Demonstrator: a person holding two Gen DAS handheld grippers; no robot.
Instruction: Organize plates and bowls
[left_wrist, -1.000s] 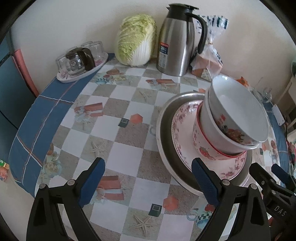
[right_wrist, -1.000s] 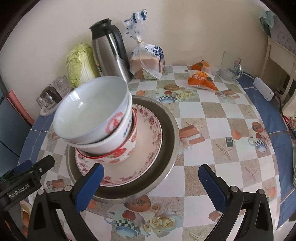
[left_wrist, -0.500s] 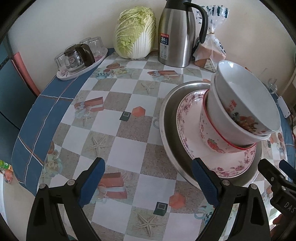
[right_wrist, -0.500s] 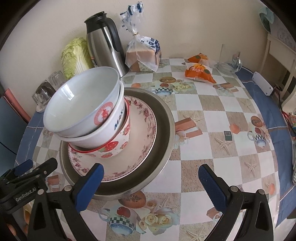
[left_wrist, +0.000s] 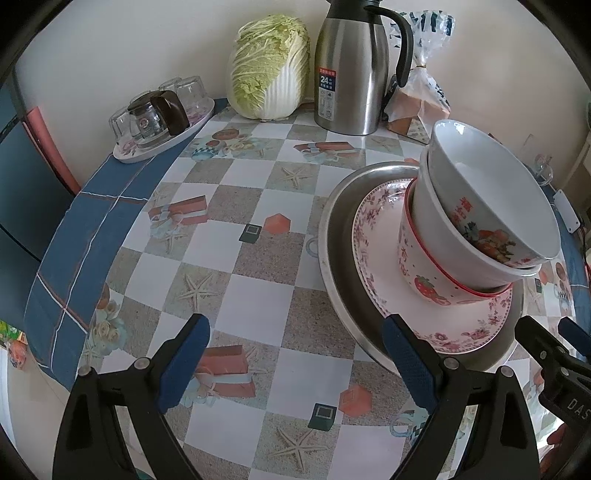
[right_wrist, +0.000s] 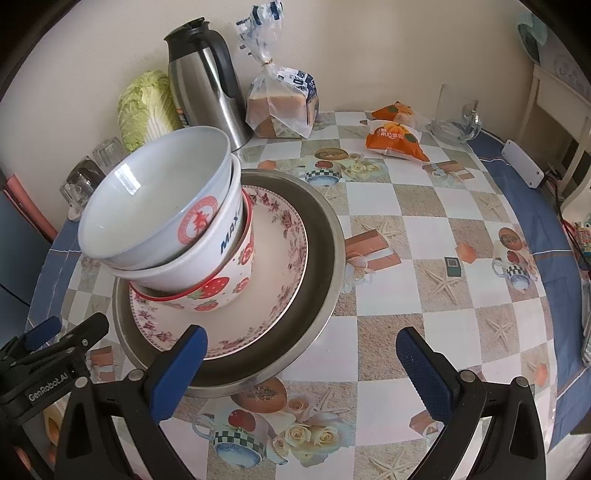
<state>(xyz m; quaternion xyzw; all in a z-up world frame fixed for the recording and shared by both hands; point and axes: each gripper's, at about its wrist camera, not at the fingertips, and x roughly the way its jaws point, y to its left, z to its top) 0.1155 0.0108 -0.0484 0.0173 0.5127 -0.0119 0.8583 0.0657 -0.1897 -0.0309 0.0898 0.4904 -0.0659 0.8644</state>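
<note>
Glossy ceramic bowls (right_wrist: 162, 221) on floral plate (right_wrist: 273, 295) in steel basin (right_wrist: 325, 258); both jaws wide, empty.

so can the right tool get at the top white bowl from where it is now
Probably yes. The right tool is open and holds nothing, and the top white bowl sits uncovered on the stack, tilted, its rim exposed. Nothing stands between them; the left tool is off to the side.
</note>
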